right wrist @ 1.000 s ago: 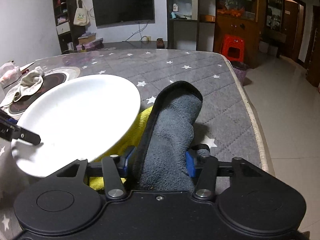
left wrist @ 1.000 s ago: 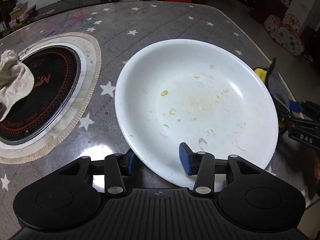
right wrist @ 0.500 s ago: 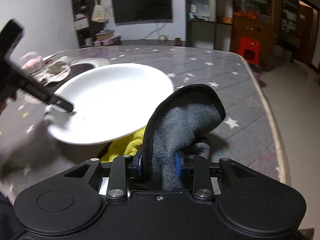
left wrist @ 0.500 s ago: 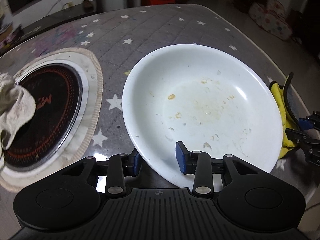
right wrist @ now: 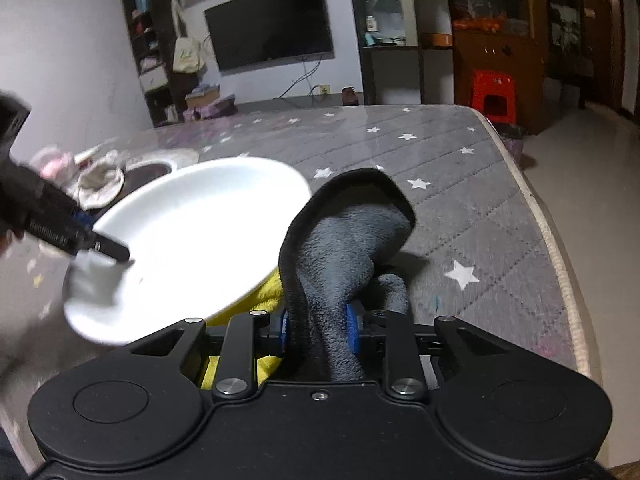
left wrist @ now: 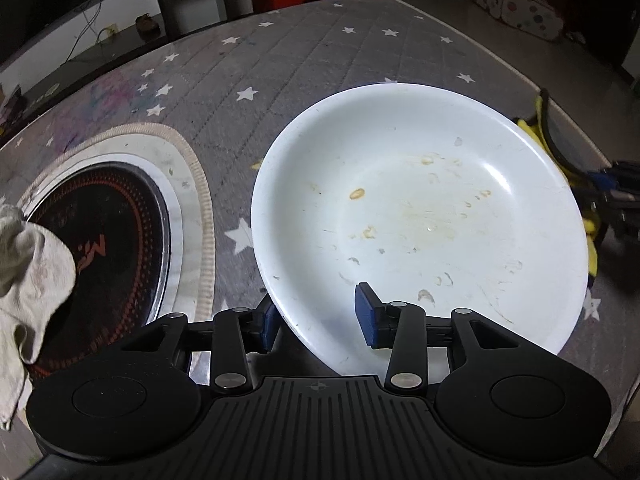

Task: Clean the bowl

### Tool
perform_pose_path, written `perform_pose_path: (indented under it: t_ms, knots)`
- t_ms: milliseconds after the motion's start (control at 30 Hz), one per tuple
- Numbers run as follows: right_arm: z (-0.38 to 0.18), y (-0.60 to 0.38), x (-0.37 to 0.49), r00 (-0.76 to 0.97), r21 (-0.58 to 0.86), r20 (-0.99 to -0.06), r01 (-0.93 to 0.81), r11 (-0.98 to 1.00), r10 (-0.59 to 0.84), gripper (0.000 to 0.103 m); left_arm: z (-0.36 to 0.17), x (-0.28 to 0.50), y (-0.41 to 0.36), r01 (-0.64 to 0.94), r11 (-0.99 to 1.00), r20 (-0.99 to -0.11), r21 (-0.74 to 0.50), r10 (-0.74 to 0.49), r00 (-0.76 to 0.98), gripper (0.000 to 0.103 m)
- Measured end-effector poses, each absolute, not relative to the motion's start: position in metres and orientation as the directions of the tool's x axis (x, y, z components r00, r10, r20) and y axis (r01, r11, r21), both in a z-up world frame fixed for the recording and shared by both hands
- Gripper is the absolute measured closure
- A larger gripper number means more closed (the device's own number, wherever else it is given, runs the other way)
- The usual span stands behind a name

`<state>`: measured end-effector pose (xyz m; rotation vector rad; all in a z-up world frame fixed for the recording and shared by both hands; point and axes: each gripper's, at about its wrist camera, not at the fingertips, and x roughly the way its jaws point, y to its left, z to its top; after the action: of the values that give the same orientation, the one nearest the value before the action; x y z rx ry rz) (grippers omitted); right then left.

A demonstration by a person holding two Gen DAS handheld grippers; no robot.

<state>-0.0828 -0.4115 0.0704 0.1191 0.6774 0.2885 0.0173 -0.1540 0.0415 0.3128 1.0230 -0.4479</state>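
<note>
A white shallow bowl [left wrist: 420, 216] with yellowish food smears rests tilted on the star-patterned table. My left gripper [left wrist: 316, 316] straddles its near rim, one blue pad outside and one inside; the jaws are opening slightly but still grip the rim. The right wrist view shows the same bowl [right wrist: 192, 240] with the left gripper [right wrist: 104, 246] at its left edge. My right gripper [right wrist: 318, 326] is closing on a grey cloth [right wrist: 344, 248] with a yellow side [right wrist: 268, 292], which stands up between the pads just right of the bowl.
A round black induction cooktop [left wrist: 100, 240] is set into the table to the left, with a soiled white rag [left wrist: 28, 264] lying on it. The table's right edge [right wrist: 552, 248] drops to the floor. A red stool [right wrist: 490, 90] stands beyond the far end.
The right gripper's pads have drawn in tight on the grey cloth. The left gripper has rolled and shifted a little with the bowl's rim still between its pads.
</note>
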Motion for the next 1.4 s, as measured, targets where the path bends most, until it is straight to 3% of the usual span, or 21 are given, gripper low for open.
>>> perform_pose_path:
  t_ms: [400, 1200, 1400]
  knots:
    - [0.066, -0.427, -0.040, 0.748, 0.368, -0.565, -0.148, 0.918, 0.347, 0.078, 0.041, 0.015, -0.160, 0.524, 0.845, -0.865, 0.104, -0.184, 0.467, 0.057]
    - [0.073, -0.407, 0.047, 0.679, 0.462, -0.588, -0.165, 0.871, 0.440, 0.083, 0.041, 0.013, -0.165, 0.533, 0.838, -0.863, 0.120, -0.177, 0.473, 0.054]
    - [0.071, -0.412, 0.051, 0.685, 0.476, -0.591, -0.132, 0.870, 0.427, 0.085, 0.040, 0.014, -0.160, 0.500, 0.860, -0.857, 0.101, -0.180, 0.483, 0.058]
